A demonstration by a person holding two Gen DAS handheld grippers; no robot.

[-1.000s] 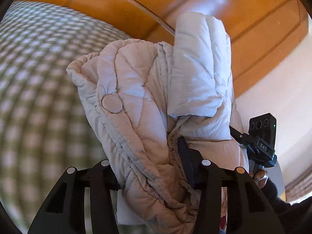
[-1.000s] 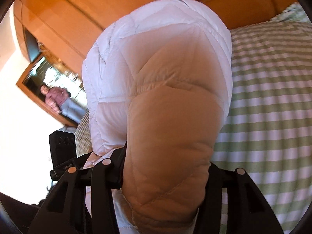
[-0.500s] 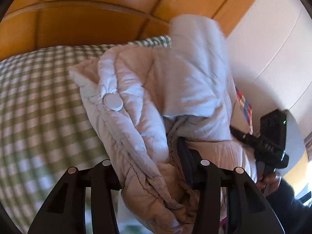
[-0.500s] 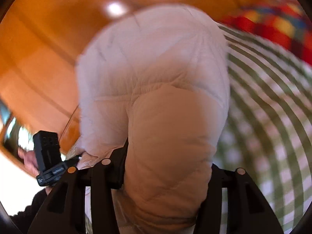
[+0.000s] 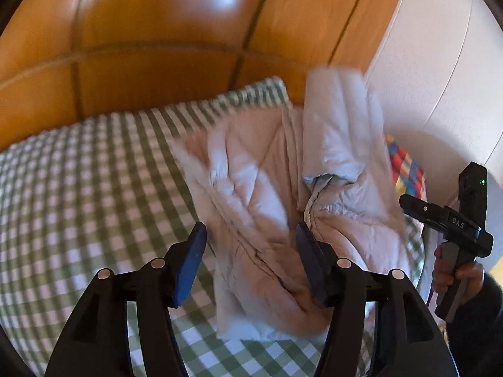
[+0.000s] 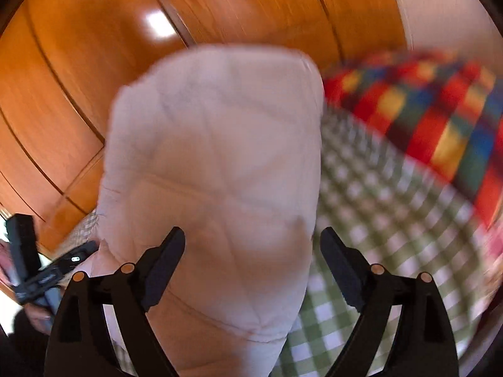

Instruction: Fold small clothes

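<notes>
We see the puffy quilted jacket (image 5: 283, 188), pale and bundled, on the green-checked sheet (image 5: 94, 188); our left gripper (image 5: 248, 260) has just been spreading, jacket between, left pad clear; our right gripper (image 6: 251, 264) gapes likewise; plaid cloth (image 6: 424, 110) at two o'clock.

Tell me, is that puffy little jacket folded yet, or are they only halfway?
Mostly done, it seems: the quilted jacket is bundled into a compact fold over the green checked bedspread. In hand: both the left gripper and right gripper have just been opening, pads off the fabric, letting it go. Left: it settling flat, perhaps some tidying.
</notes>
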